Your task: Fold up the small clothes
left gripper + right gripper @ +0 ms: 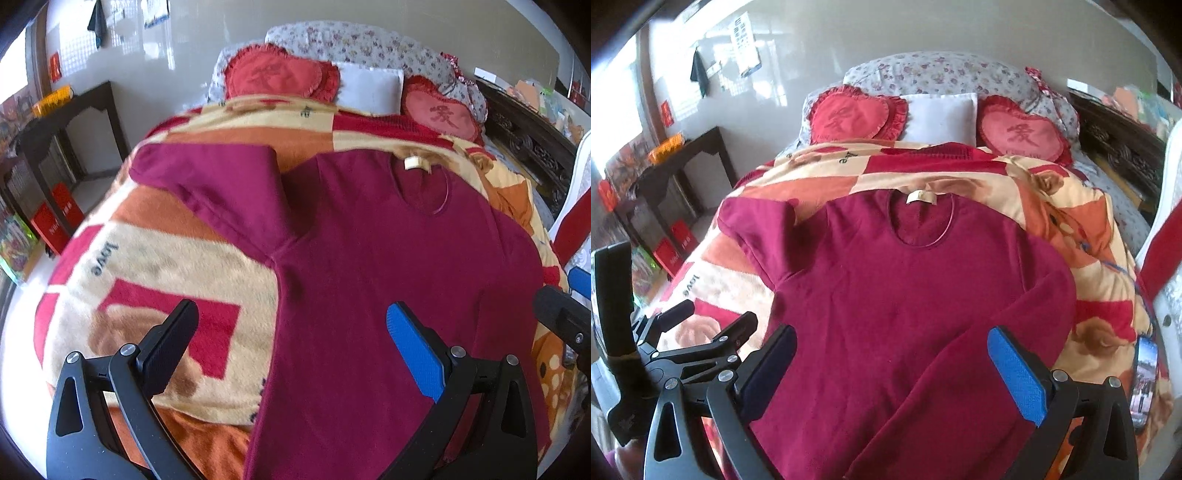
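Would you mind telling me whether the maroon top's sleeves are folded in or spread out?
One each. The maroon top has its right sleeve folded across the body; the left sleeve lies spread on the blanket.

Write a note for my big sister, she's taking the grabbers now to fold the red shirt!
Left gripper: open, holding nothing, hovering over the shirt's left edge.
Right gripper: open, holding nothing, over the lower middle of the shirt.
Maroon shirt: lying on the blanket, neck label toward the pillows.
Done: the right sleeve is folded across the front.
Left: the left sleeve is spread out to the side; fold it in, then fold the body.
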